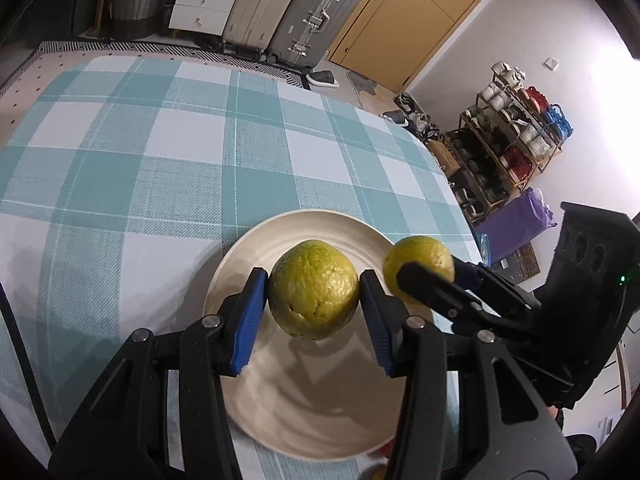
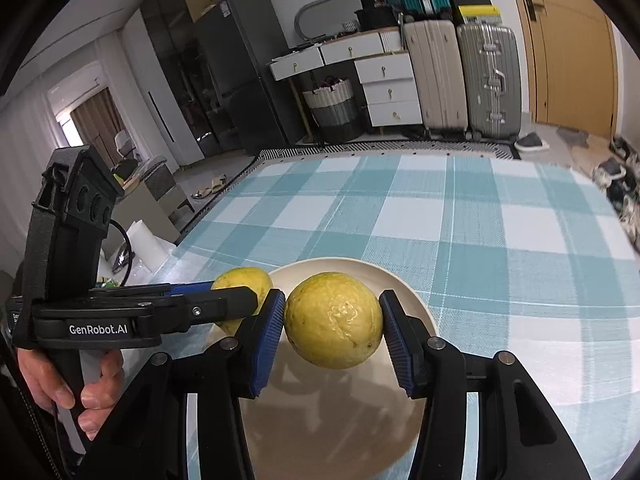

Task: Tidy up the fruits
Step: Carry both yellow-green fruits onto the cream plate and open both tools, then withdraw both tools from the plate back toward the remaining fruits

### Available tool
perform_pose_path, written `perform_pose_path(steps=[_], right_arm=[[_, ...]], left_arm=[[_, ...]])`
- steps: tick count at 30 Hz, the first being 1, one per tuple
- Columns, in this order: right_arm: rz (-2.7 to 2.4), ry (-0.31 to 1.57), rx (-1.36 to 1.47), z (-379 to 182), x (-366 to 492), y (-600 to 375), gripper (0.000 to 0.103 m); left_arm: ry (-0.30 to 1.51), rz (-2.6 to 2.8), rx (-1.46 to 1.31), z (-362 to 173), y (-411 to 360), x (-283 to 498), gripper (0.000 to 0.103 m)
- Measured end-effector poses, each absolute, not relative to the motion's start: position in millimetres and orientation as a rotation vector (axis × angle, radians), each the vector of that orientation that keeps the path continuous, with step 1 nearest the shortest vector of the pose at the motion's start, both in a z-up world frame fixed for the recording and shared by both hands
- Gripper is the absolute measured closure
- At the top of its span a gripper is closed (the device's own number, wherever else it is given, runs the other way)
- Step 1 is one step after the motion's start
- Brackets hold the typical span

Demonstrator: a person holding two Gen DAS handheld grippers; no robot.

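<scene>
The left claw (image 1: 314, 294) grips a round yellow-green citrus fruit (image 1: 314, 290) between its blue ribbed pads, suspended above the round cream ceramic plate (image 1: 256, 264). The right claw (image 2: 332, 322) grips a second yellow-green citrus fruit (image 2: 334, 320) above the same plate, which rests on the teal-and-white checked tabletop (image 2: 460, 216).

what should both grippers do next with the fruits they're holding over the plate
Probably lower both: the left gripper grips one yellow-green citrus fruit, the right gripper another, both hanging above the bare cream plate, shadows beneath.
</scene>
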State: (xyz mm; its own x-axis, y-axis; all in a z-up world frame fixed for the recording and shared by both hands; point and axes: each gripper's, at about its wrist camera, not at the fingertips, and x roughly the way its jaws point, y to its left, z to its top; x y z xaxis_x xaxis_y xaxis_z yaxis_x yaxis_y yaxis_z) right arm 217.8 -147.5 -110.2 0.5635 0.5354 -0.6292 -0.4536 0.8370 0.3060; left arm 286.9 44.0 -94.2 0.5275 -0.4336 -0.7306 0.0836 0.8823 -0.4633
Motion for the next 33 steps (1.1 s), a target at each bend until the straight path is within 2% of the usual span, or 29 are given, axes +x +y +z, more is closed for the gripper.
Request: perform_pose_path(steps=[16,18,19,21,25,27,29,31,33], right_arm=[[0.575,0.834,0.165,-142,246,-142,0.053],[0.574,0.834,0.177,-141,247,-144,0.052],[0.573,0.827,0.18,-140,247,-145,0.051],[0.561,0.805,0.18,-135,244,-148,0.038],[0.532,0.753,0.19,-119,233,-160,0.037],[0.513,0.732,0.191,-111,226,-167,0.033],[0.5,0.715,0.199,-104,218,-174,0.03],[0.494,0.695,0.201,-97,207,-180,0.029],[0.478,0.671,0.192,-89,194,-185,0.023]], left_arm=[[1.02,-0.315,-0.441,-116,37,323,0.058],[1.034,-0.312,-0.444,-116,36,324,0.053],[1.037,-0.31,-0.44,-116,36,324,0.05],[1.032,-0.294,-0.438,-112,37,319,0.048],[0.994,-0.281,-0.422,-98,40,304,0.047],[0.974,-0.274,-0.401,-90,40,294,0.047],[0.961,-0.254,-0.37,-83,38,283,0.04],[0.937,-0.219,-0.34,-75,37,269,0.036],[0.912,-0.191,-0.304,-66,35,256,0.032]])
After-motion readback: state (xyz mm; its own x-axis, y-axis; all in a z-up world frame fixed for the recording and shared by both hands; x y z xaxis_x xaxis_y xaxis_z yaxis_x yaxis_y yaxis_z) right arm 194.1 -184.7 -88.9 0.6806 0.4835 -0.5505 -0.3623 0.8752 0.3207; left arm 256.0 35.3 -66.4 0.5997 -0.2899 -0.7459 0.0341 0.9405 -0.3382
